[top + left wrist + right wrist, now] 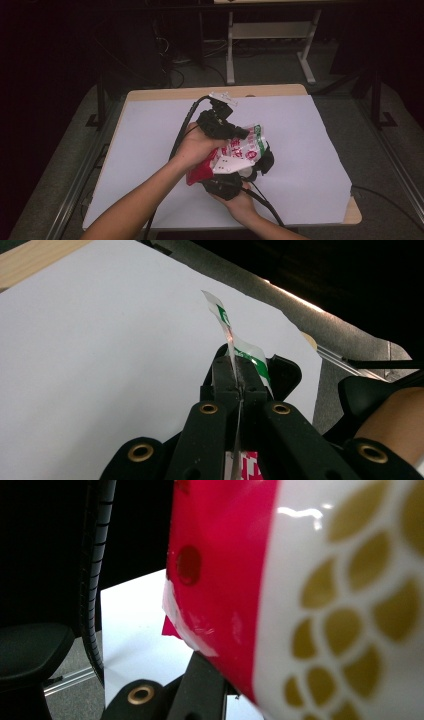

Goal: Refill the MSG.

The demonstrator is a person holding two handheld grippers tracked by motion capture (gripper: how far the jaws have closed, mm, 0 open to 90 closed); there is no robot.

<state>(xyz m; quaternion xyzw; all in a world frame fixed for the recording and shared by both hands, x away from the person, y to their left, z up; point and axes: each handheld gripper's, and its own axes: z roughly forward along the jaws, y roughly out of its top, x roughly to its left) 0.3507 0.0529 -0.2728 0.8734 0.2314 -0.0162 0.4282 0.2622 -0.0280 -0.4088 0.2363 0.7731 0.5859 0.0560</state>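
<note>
Risk is tearing: left gripper point(239, 377) and right gripper point(227, 184) are both closed tight on the snack bag point(239, 152), so pulling apart may rip it.

A crinkled plastic bag point(240, 150), white with red, green and gold print, is held aloft above the tabletop point(150, 150), one edge pinched.

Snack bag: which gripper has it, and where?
Both. Left gripper pinches the snack bag by its green-and-white edge; right gripper grips its red end, the exact spot hidden.
</note>
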